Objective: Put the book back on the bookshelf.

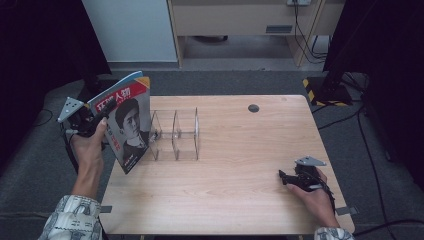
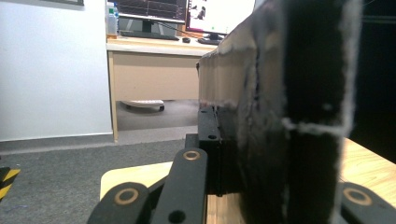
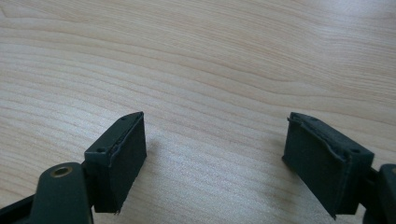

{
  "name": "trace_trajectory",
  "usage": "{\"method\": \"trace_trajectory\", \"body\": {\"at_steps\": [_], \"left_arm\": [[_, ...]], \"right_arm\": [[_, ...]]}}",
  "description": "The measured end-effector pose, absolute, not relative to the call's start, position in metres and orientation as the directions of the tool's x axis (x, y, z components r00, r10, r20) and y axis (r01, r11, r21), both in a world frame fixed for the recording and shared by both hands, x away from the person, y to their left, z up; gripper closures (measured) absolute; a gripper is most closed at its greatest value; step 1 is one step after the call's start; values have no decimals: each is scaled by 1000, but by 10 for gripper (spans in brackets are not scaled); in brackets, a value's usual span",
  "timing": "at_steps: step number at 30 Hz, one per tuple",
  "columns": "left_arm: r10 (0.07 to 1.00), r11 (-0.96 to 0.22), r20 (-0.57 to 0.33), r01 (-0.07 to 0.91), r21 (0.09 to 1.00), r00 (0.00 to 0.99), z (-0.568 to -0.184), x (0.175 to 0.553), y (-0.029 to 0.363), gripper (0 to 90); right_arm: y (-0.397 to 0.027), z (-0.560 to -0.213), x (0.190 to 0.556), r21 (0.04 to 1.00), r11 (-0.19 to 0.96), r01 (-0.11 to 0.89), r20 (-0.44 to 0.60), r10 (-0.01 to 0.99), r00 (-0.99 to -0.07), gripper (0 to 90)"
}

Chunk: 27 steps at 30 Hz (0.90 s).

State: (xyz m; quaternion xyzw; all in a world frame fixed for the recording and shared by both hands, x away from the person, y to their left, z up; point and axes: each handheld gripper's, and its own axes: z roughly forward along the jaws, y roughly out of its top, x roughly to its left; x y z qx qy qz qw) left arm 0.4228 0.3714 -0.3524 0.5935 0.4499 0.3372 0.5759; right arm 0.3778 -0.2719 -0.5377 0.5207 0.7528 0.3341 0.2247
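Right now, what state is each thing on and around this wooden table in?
Red-and-blue portrait magazine: upright, tilted, gripped, lower corner at the table.
Clear plastic divider rack: standing, slots empty.
Left gripper: clamped on the magazine.
Right gripper: jaws apart, holding nothing, resting on the light wooden table.

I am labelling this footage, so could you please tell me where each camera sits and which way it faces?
High view: above the person's side, looking forward and down on the table; both forearms show, the left gripper holding a magazine beside a clear divider rack.
Left gripper view: rides the left gripper, looking level along its jaws, shut on the magazine's edge, toward a desk.
Right gripper view: rides the right gripper, looking down at bare wood between open jaws.
All views show the table.
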Motion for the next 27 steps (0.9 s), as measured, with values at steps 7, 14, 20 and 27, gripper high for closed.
{"method": "trace_trajectory", "body": {"at_steps": [7, 14, 20, 27], "left_arm": [[918, 101, -142, 129, 986, 369, -359, 419, 370, 866], [916, 109, -141, 106, 988, 375, -359, 416, 365, 866], [917, 120, -146, 93, 988, 372, -365, 416, 365, 865], [916, 133, -154, 81, 988, 371, -372, 412, 366, 865]], "right_arm": [[-272, -538, 378, 737, 237, 633, 10, 933, -360, 215], [-272, -538, 378, 737, 236, 633, 10, 933, -359, 215], [-272, -538, 378, 738, 243, 630, 5, 931, -366, 216], [-272, -537, 377, 736, 244, 631, 8, 930, -368, 216]]}}
